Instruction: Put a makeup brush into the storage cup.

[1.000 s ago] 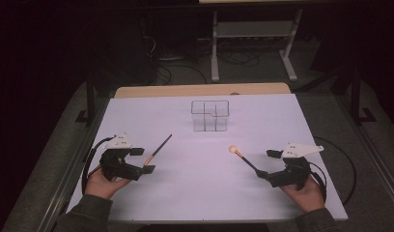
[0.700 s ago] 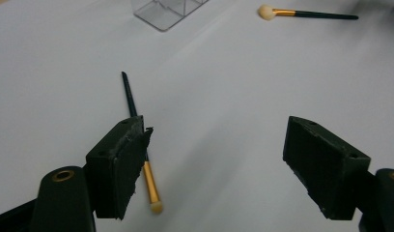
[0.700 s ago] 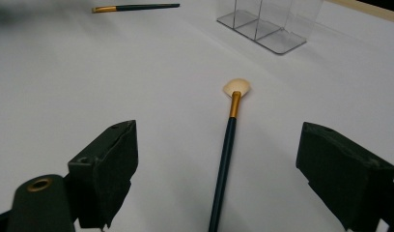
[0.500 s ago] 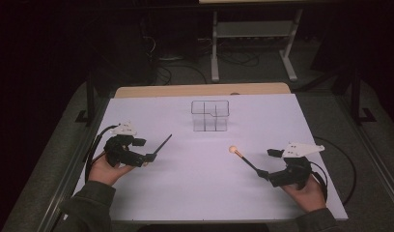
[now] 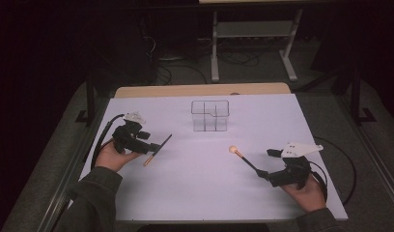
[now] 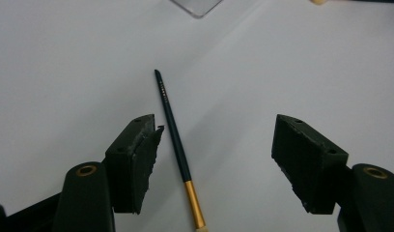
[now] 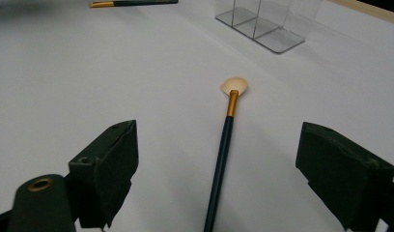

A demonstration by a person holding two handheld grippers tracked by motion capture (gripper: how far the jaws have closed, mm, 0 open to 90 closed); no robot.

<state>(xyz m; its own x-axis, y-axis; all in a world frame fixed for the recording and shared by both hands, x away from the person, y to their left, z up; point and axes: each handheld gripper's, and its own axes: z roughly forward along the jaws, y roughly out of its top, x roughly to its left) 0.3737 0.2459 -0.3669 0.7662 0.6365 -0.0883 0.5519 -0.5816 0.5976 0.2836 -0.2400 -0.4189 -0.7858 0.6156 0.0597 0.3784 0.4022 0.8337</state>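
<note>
Both our tools gape open: the left tool [image 6: 214, 159] straddles the slim dark gold-ferruled brush [image 6: 175, 140] lying on the white worktop [image 5: 195, 193], the right tool [image 7: 219, 179] the fan-tipped brush [image 7: 225, 145]. We should lower squarely and pinch mid-handle, before lifting toward the clear divided organiser [image 5: 210, 116].

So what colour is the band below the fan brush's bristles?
Gold, on the fan brush, clearest in the right gripper view.

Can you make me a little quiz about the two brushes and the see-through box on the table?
1. True or false: the left tool is shut on its brush.
2. Which brush has the round, pale head: A, the one by the left tool, or B, the one by the right tool?
3. What stands at the back of the table?

Key: 1 false, its jaws are open. 2 B, the fan brush. 3 The clear box.
</note>
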